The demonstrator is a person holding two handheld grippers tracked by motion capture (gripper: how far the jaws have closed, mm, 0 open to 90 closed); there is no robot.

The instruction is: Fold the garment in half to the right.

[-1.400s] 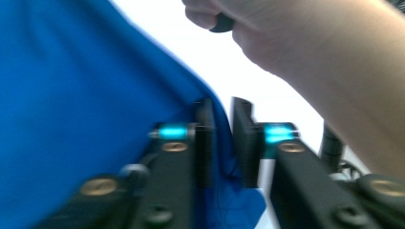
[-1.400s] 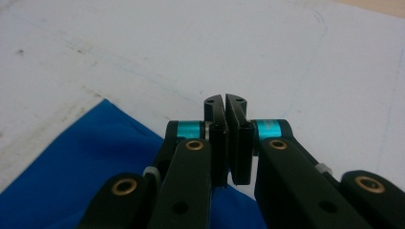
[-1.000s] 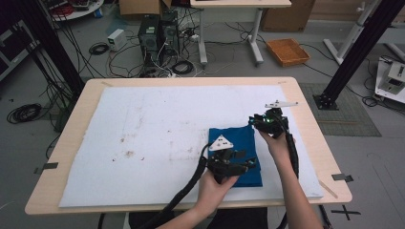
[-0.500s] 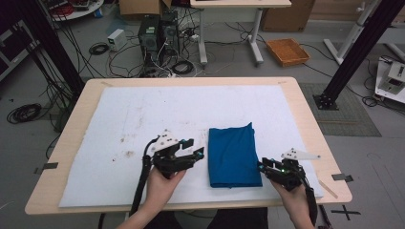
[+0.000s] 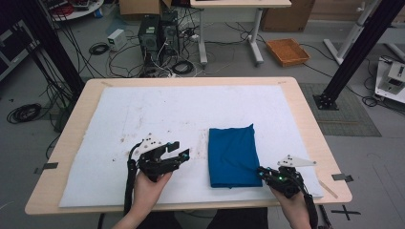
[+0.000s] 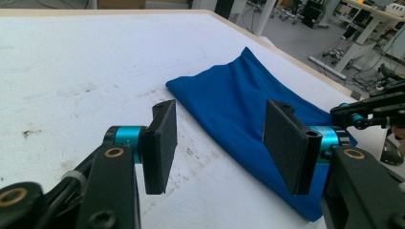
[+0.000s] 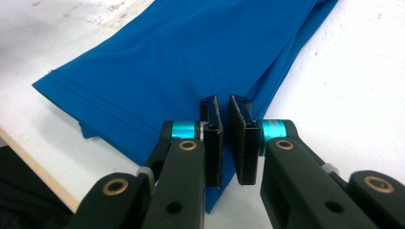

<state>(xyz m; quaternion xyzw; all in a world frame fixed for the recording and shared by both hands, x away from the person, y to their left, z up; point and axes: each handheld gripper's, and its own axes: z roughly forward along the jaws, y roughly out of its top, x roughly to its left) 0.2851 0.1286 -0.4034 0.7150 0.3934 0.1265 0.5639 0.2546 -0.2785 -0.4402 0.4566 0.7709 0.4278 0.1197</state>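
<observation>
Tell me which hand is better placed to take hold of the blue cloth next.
The right. Its tongs, which have just been closing, stand nearly shut right at the near right corner of the folded blue cloth; whether they pinch fabric is unclear. The left tongs are open, above the white mat beside the cloth.

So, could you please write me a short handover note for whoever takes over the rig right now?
Left gripper: open and empty, hovering over the white mat, left of the blue cloth.
Right gripper: at the cloth's near right corner. Its jaws have just been closing and are all but shut, with no fabric visibly between them.
Cloth: folded into a rectangle, flat on the mat, right of centre.
Done: at least one fold, apparently.
Left: probably another fold or a tidy-up from that corner. Check the grip first.
</observation>
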